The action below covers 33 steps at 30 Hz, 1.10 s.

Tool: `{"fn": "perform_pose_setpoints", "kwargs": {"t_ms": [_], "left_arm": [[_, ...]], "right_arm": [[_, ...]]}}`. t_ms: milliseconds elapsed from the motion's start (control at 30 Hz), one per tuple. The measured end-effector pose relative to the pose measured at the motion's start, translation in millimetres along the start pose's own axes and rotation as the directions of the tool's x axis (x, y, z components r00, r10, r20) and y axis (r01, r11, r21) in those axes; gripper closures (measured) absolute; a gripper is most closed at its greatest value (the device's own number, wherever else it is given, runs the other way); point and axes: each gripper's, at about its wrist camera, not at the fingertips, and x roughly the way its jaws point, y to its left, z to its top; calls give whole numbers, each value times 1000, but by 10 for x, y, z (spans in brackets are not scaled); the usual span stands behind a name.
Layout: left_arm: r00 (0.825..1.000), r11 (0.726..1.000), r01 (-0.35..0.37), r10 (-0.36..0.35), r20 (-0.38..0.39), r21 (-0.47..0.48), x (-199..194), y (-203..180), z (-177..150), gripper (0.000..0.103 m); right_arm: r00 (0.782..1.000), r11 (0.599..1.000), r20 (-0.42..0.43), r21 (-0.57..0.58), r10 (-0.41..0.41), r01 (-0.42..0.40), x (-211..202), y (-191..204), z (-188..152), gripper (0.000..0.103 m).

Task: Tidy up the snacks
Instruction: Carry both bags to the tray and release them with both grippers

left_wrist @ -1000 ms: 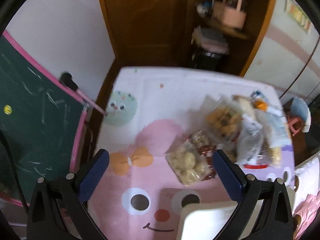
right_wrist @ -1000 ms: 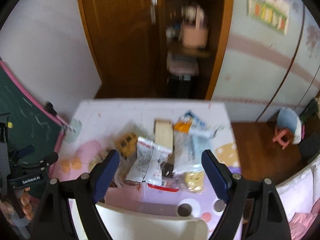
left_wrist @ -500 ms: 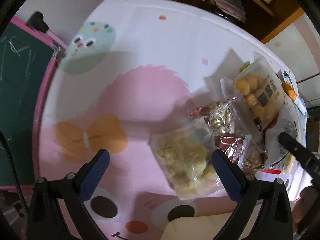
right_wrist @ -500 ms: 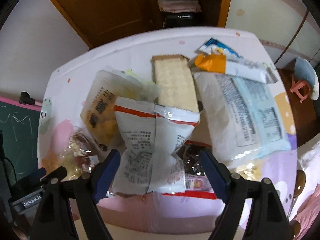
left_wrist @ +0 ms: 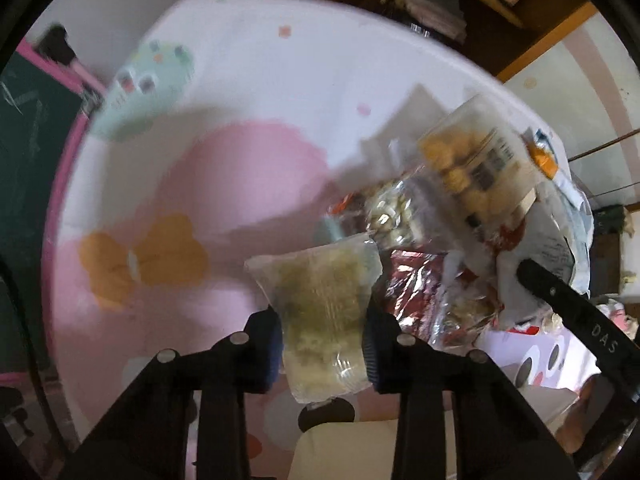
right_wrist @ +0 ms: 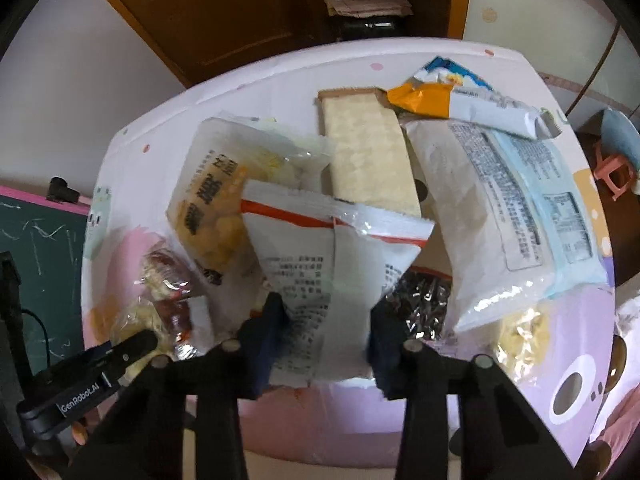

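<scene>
In the left wrist view my left gripper [left_wrist: 322,344] is shut on a clear bag of pale yellow snacks [left_wrist: 320,304] at the near middle of the table. Beside it to the right lie a red foil packet [left_wrist: 416,292] and a clear bag of golden puffs [left_wrist: 468,160]. In the right wrist view my right gripper [right_wrist: 326,340] is shut on a white bag with red stripe [right_wrist: 328,264] at the front of the snack pile. Around it lie a cracker pack [right_wrist: 368,152], a large white-and-blue bag [right_wrist: 512,208] and an orange-and-white packet [right_wrist: 456,108].
The table has a pink cartoon cloth [left_wrist: 192,184]. A green chalkboard with pink frame [right_wrist: 36,248] stands at the left. A wooden cabinet [right_wrist: 224,4] is behind the table. A white chair back [left_wrist: 360,452] is at the near edge. The left gripper shows in the right wrist view [right_wrist: 88,376].
Both grippers have come down to the table and closed. The left one took hold of the pale yellow snack bag, the right one the white bag with red stripe.
</scene>
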Motion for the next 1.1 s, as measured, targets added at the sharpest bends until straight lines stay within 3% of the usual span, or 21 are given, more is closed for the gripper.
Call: {"fn": "perform_pose_setpoints", "kwargs": {"t_ms": [167,300,500,600,700,900,967,1033,1100], "left_arm": [[986,1000,24,-27,165,19,-616,-168,-133,73],[945,993,33,-67,320,109,-1347,-332,-382,73],[875,965,41,-160,458,260,-2194,-475,-1070,72],[858,949,41,-194,476,312,-2398,-529,-1444,72],[860,942,39,-203,469,335,-2418,-578,-1700,72],[868,923,-26,-170,466,384,-2211,-732,-2230,72],[880,920,-47,-147,452,390,-2052,-740,-2340,72],[906,921,-68,-104,411,383,-1856,-745,-2406,72],[920,922,-99,-59,388,374,-1708,-740,-2412,72]], "right_arm": [[996,999,76,-18,39,-37,-398,18,-100,66],[980,995,177,-39,95,-90,-960,1,-273,66],[918,985,380,-159,117,-60,-1996,166,-915,66],[882,977,455,-214,120,-23,-2374,179,-1334,65],[865,971,491,-238,107,15,-2583,108,-1715,65],[873,965,488,-236,14,116,-2484,-10,-2192,65],[876,963,481,-230,-14,142,-2358,-8,-2272,65],[886,960,462,-225,-44,166,-2191,-10,-2369,65],[911,954,404,-232,-84,191,-1942,-16,-2398,65]]}}
